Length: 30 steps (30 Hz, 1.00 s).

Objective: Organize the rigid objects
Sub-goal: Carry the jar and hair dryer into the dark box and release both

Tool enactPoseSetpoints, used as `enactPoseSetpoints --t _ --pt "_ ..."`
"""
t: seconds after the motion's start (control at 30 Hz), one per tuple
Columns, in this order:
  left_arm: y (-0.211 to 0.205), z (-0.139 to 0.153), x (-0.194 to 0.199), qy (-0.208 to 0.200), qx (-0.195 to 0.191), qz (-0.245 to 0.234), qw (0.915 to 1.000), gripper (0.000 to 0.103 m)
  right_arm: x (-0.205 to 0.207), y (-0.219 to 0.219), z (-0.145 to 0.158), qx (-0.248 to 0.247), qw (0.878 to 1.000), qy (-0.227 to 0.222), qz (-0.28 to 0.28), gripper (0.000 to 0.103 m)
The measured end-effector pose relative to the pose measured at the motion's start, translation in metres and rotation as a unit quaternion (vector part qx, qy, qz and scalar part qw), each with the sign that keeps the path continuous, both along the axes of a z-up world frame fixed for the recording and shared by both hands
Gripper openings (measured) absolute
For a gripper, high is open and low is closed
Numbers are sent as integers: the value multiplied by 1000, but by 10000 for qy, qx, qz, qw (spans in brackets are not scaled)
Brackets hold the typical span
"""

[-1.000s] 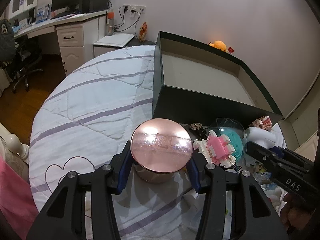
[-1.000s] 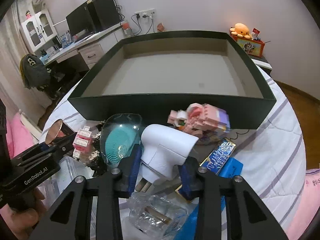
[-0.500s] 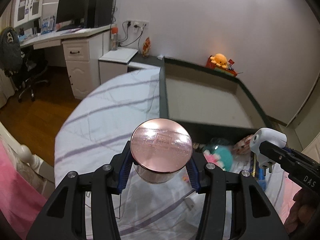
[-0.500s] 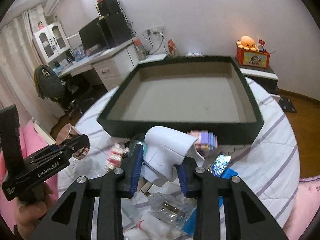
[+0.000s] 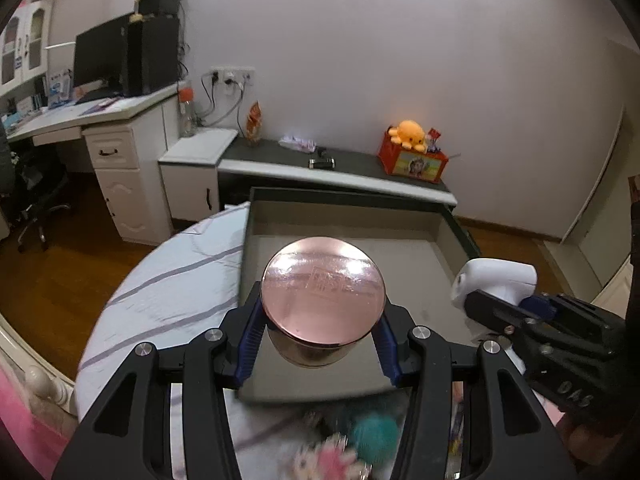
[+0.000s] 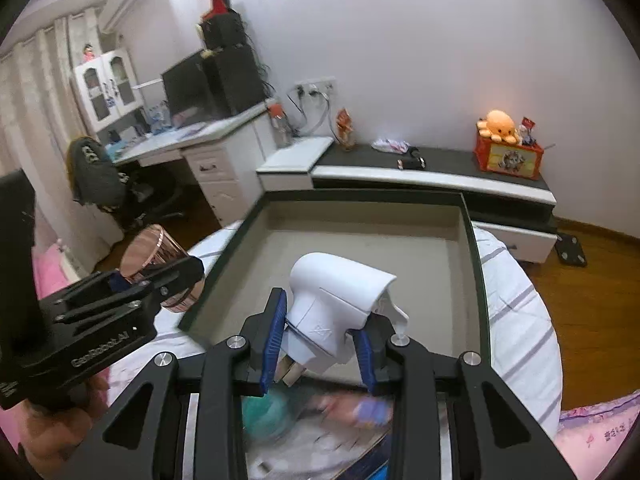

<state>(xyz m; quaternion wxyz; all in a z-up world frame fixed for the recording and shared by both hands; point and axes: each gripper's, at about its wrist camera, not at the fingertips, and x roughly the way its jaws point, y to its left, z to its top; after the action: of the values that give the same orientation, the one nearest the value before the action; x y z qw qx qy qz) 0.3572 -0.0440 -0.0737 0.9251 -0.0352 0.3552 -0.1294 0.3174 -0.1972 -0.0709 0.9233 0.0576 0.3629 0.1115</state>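
My left gripper [image 5: 320, 332] is shut on a round rose-gold tin [image 5: 323, 300], held in the air over the near edge of the dark green box [image 5: 344, 196]. My right gripper [image 6: 320, 340] is shut on a white plug adapter [image 6: 340, 304], its metal prongs pointing down, above the box's near wall [image 6: 192, 320]. The box's grey floor is bare. In the right wrist view the left gripper [image 6: 176, 276] and the tin [image 6: 150, 250] hang left of the box. In the left wrist view the right gripper [image 5: 480, 302] carries the adapter [image 5: 496, 276] at the right.
Below both grippers lie blurred loose items on the striped white bedspread [image 5: 172, 292]: a teal brush [image 5: 376, 432], a pink-and-white block toy [image 5: 324, 460]. A low dark shelf [image 6: 440, 168] with an orange plush stands behind the box. A white desk [image 5: 80, 120] stands at the left.
Both grippers have risen off the bed with their objects and moved forward over the box's near edge. The loose items have dropped to the bottom of both views.
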Motion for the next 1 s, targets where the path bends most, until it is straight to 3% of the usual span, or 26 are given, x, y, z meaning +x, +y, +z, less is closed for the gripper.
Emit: enactPoseSetpoints --t 0.37,0.4,0.43,0.5,0.57,0.63,0.67,0.73,0.8,1.0 --pt "-35 -53 59 925 322 -167 9950 52 68 -24 -61 -92 9956 921 -166 33" --pt "-35 -51 58 878 389 -148 9953 63 68 -25 -63 -101 9953 948 -170 37" --pt "-35 -49 56 820 445 -123 9956 66 68 -25 -63 -147 9953 939 -177 49" --pt "-31 -45 55 718 527 -32 9960 76 64 -26 -62 -181 9955 899 -235 59" --pt "-24 -42 52 710 484 45 9963 86 61 -30 -61 -147 9957 869 -271 68" --pt "-14 -36 47 691 396 156 9967 97 59 -37 -57 -103 9959 816 -372 85" --pt "-9 -32 43 645 395 227 9969 103 54 -39 -53 -29 9963 768 -386 87" --pt "-3 -22 36 524 493 403 9966 103 48 -42 -47 100 9966 717 -401 91" --pt "2 -12 26 431 613 551 9957 103 37 -42 -37 77 9972 581 -457 103" --pt "31 23 -29 -246 351 807 9958 103 -6 -45 -3 234 9979 97 -599 103"
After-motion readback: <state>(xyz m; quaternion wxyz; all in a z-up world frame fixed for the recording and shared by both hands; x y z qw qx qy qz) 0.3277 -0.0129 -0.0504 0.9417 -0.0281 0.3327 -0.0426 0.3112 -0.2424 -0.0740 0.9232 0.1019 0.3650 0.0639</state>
